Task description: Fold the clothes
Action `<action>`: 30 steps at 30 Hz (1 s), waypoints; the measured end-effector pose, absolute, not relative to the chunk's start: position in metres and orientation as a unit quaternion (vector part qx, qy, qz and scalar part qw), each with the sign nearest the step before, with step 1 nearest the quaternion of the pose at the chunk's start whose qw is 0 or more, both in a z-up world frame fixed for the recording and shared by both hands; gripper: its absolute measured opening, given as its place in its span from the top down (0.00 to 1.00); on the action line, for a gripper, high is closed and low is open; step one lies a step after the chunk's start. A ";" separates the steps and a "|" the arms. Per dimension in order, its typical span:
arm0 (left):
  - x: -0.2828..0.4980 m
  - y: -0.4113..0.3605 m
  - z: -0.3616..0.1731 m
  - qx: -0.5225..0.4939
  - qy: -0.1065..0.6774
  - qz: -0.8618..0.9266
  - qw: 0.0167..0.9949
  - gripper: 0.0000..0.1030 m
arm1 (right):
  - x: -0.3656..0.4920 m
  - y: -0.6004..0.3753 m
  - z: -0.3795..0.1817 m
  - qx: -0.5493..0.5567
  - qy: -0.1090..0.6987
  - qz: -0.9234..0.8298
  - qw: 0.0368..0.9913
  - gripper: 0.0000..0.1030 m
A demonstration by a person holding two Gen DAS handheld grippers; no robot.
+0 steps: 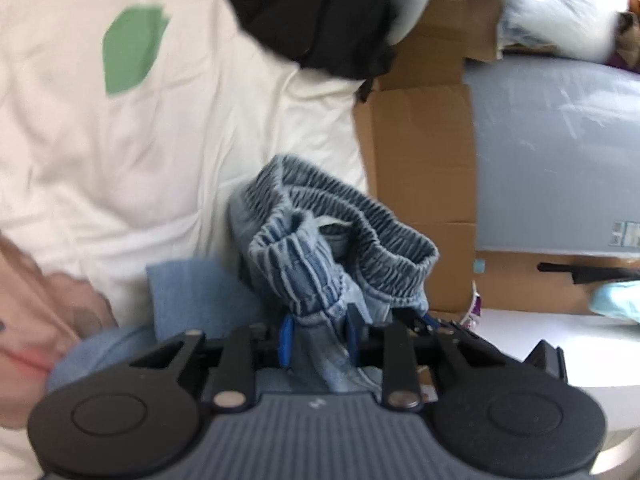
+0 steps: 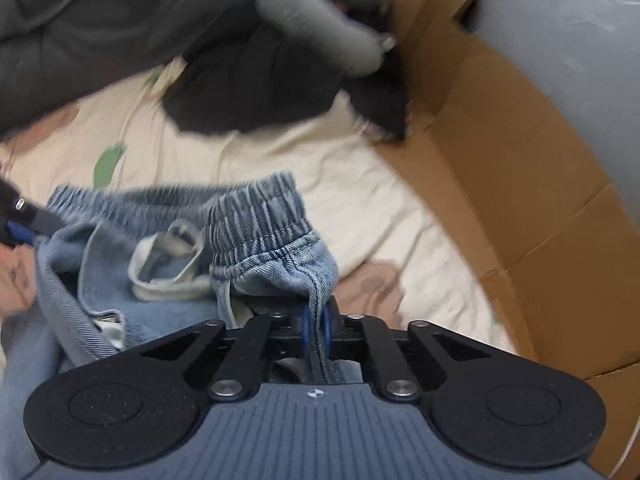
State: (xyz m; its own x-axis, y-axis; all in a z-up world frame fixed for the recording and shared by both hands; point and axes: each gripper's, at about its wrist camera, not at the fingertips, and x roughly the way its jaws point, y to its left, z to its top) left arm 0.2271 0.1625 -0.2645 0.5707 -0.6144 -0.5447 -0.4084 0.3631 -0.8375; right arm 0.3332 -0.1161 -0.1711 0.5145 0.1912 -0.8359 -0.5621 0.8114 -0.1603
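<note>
The left hand-held gripper (image 1: 318, 338) pinches a bunched fold of light-blue denim trousers (image 1: 320, 240) between its blue pads, the cloth filling the gap just below the gathered elastic waistband (image 1: 360, 216), which stands up in a crumpled loop ahead of the fingers; the right hand-held gripper (image 2: 316, 330) has its blue pads pressed together on a side seam of the same denim trousers (image 2: 256, 240), the seam running straight down between them, just under the ribbed waistband (image 2: 256, 208); a pale pocket lining (image 2: 168, 264) is turned out beside that grip; in the right wrist view the left hand-held gripper's tip (image 2: 20, 220) shows at the left edge, touching the far end of the waistband; the trousers lie on a cream bedsheet (image 1: 160, 160) printed with a green patch (image 1: 132, 50) and brownish figures (image 2: 376, 284); a dark garment (image 1: 312, 12) is heaped at the far end of the bed, with a grey padded piece (image 2: 320, 20) lying on it; flattened cardboard (image 1: 420, 200) borders the bed on the right, and beyond it is a grey-blue surface (image 1: 560, 140); both views are somewhat blurred.
</note>
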 end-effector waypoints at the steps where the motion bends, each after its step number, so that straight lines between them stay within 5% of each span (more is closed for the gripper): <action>1: 0.225 0.167 -0.260 -0.557 0.454 -0.075 0.691 0.74 | 0.335 -0.116 -0.165 -0.205 0.433 0.220 0.850 0.97; 30: 0.087 0.368 -0.132 -0.458 0.400 0.035 0.793 0.75 | 0.378 0.125 -0.082 -0.215 0.332 0.395 0.830 0.98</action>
State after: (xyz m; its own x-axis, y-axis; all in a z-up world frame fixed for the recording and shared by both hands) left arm 0.0872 0.3684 -0.1319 0.6778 -0.3107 -0.6664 -0.4222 0.5776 -0.6987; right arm 0.3784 0.1250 -0.0818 0.4685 0.5121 -0.7198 -0.7971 0.5964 -0.0946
